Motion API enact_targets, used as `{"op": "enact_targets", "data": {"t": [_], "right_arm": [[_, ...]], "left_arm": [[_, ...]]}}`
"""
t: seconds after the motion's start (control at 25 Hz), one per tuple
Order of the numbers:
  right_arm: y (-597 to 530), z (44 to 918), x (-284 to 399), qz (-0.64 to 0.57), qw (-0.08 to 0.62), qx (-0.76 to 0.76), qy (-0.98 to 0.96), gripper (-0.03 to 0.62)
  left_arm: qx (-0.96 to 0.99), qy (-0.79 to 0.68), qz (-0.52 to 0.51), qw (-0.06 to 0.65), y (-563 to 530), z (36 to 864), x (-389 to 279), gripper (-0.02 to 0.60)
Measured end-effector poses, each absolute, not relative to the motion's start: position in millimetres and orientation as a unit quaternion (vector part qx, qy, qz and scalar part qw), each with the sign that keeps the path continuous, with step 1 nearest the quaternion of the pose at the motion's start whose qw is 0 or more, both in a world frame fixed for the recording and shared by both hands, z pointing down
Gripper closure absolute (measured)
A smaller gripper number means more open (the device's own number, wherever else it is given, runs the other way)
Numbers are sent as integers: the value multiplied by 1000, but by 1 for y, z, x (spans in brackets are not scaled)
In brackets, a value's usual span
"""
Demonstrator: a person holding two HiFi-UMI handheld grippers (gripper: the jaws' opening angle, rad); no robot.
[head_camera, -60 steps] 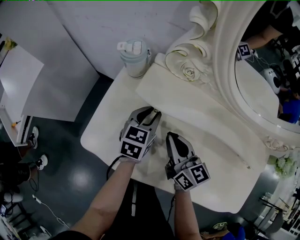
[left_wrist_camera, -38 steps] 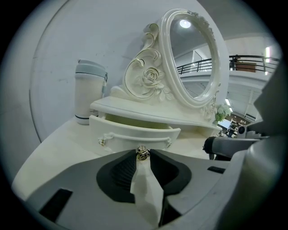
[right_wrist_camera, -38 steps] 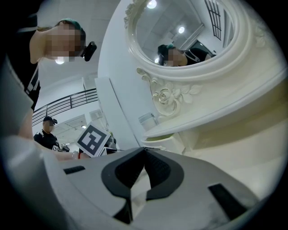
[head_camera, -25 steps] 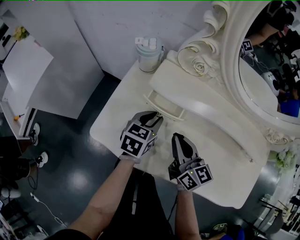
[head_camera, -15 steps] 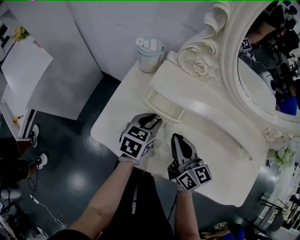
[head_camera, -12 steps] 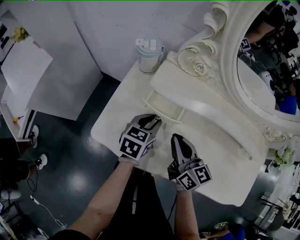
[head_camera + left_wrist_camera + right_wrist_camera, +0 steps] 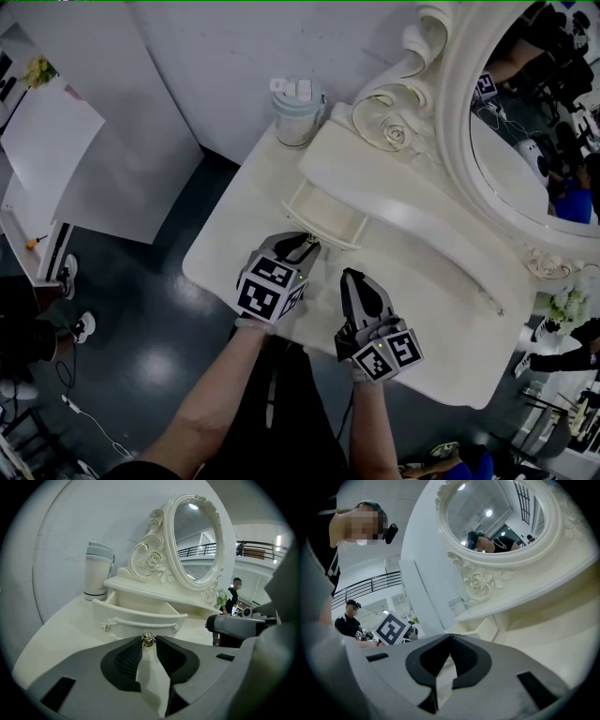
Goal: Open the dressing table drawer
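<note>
The left gripper (image 7: 305, 246) is clamped on the small metal knob (image 7: 148, 639) at the middle of the drawer (image 7: 323, 214) front, its two dark pads pinching the knob from either side. The drawer stands open, slid out from under the raised shelf (image 7: 394, 192) of the dressing table (image 7: 225, 253), and its pale inside is bare. The right gripper (image 7: 350, 277) hovers just beside the left one over the tabletop, jaws together with nothing between them. A pale lidded cup (image 7: 297, 112) stands at the far corner of the table, near the carved frame of the oval mirror (image 7: 525, 141).
</note>
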State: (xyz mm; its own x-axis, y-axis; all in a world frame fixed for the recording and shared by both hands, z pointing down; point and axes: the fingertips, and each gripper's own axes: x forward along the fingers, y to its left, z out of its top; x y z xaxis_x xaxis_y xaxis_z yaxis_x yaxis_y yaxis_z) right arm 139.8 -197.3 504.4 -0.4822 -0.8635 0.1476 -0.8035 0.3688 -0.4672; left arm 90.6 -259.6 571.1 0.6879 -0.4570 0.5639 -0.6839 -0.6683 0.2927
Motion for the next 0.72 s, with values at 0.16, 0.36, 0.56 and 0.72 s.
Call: {"op": "enact_targets", "data": {"t": [0.16, 0.36, 0.56, 0.72], "right_arm": [[-195, 504, 140, -246, 60, -506, 824, 589], [-193, 505, 140, -246, 61, -508, 823, 589], [-191, 505, 140, -246, 61, -508, 823, 589], [-189, 503, 139, -245, 61, -507, 824, 589]], "left_arm": [[884, -322, 229, 250, -256, 571, 89, 476], [884, -322, 227, 251, -254, 571, 88, 476], [884, -324, 226, 251, -252, 570, 86, 476], [885, -326, 218, 249, -253, 568, 86, 474]]}}
